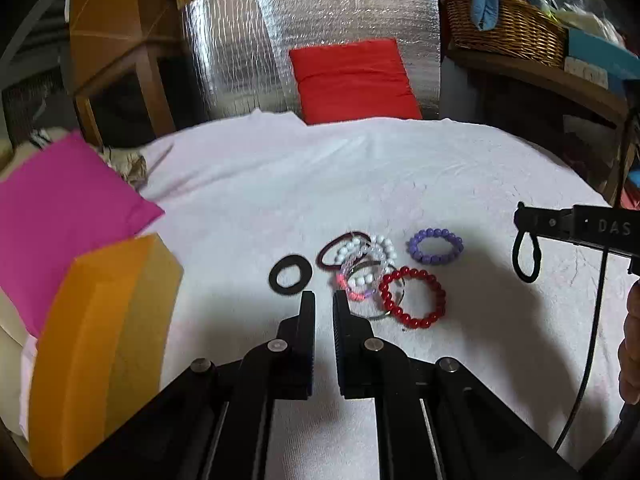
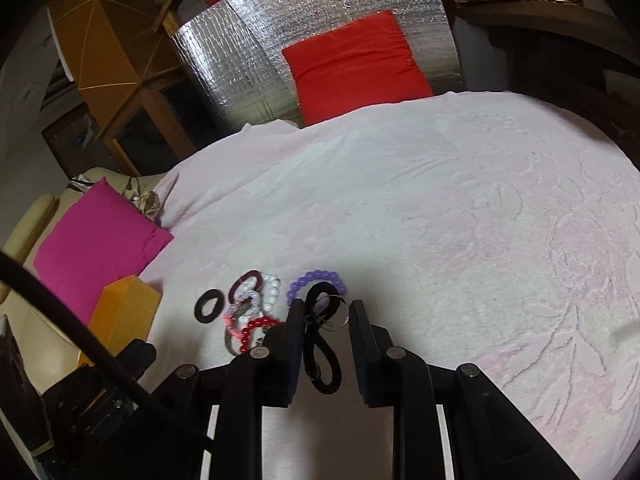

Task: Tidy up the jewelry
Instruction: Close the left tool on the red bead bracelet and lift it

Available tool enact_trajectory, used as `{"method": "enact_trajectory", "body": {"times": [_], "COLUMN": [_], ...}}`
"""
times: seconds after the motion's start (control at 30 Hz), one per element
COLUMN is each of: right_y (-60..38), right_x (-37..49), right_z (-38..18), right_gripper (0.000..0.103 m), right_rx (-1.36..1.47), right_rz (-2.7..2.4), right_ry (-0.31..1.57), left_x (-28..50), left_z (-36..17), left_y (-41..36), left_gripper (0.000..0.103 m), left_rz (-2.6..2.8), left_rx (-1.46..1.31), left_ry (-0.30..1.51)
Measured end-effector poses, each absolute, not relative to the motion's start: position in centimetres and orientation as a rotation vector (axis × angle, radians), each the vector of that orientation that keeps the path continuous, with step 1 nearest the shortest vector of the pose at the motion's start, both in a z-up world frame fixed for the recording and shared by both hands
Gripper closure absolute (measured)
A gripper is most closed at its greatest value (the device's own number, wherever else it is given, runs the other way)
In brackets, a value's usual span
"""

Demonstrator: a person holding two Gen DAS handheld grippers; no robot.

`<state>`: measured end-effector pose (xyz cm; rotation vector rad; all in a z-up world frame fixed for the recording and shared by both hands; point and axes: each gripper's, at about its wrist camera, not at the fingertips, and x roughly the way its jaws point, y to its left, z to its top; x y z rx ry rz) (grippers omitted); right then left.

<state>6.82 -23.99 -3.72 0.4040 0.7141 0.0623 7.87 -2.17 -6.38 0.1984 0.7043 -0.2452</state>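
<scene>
A pile of jewelry lies on the white bedspread (image 1: 360,184): a red bead bracelet (image 1: 412,298), a purple bead bracelet (image 1: 435,247), white and clear bead bracelets (image 1: 366,260), a maroon hair tie (image 1: 340,248) and a black hair tie (image 1: 291,274). My left gripper (image 1: 323,300) hovers just in front of the pile, jaws narrowly apart and empty. My right gripper (image 2: 325,306) is open, and a black elastic hair tie (image 2: 320,344) hangs off its left finger; the same tie dangles from that gripper in the left wrist view (image 1: 527,256). The pile shows left of the right gripper (image 2: 256,304).
An orange box (image 1: 108,344) stands at the left, with a pink cushion (image 1: 64,216) behind it. A red cushion (image 1: 352,80) leans on a silver foil panel (image 1: 312,32) past the bed. A wicker basket (image 1: 504,28) sits on a shelf at the right.
</scene>
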Motion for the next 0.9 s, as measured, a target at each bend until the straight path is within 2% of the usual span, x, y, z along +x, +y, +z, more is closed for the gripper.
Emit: {"method": "enact_trajectory", "body": {"times": [0.23,0.33,0.4,0.43,0.63,0.67,0.7,0.73,0.8,0.9], "right_y": [-25.6,-26.9,-27.4,-27.5,-28.6,-28.8,-29.0,-29.3,-29.8,-30.1], "right_x": [6.5,6.5,6.5,6.4,6.4,6.5,6.4,6.4,6.3,6.1], "right_z": [-4.0,-4.3,-4.4,-4.5,-5.0,-5.1,-5.1,-5.2,-5.2,-4.9], "right_gripper": [0.079,0.079,0.079,0.079,0.079,0.079,0.079,0.079,0.079,0.079], "right_rx": [0.417,0.442,0.451,0.447,0.441,0.443,0.44,0.44,0.449,0.451], "right_rz": [0.023,0.005,0.009,0.006,0.012,0.012,0.007,0.003,0.001,-0.005], "right_ry": [0.719,0.729,0.723,0.724,0.738,0.74,0.741,0.742,0.74,0.729], "left_x": [10.4,11.0,11.4,11.5,13.4,13.6,13.8,13.9,13.9,13.3], "left_z": [-9.2,-9.7,-10.3,-10.6,-12.4,-12.7,-12.9,-12.9,-12.7,-12.1], "left_y": [-2.1,-3.8,-5.0,-5.4,-7.0,-7.2,-7.3,-7.3,-7.2,-7.3], "left_gripper": [0.094,0.08,0.064,0.063,0.063,0.071,0.085,0.089,0.093,0.094], "left_rz": [-0.395,-0.465,-0.456,-0.451,-0.431,-0.425,-0.41,-0.402,-0.399,-0.412], "left_rx": [0.016,-0.022,-0.013,-0.013,-0.03,-0.026,-0.016,-0.011,-0.017,0.004], "left_ry": [0.851,0.862,0.87,0.879,0.921,0.929,0.937,0.941,0.943,0.925]}}
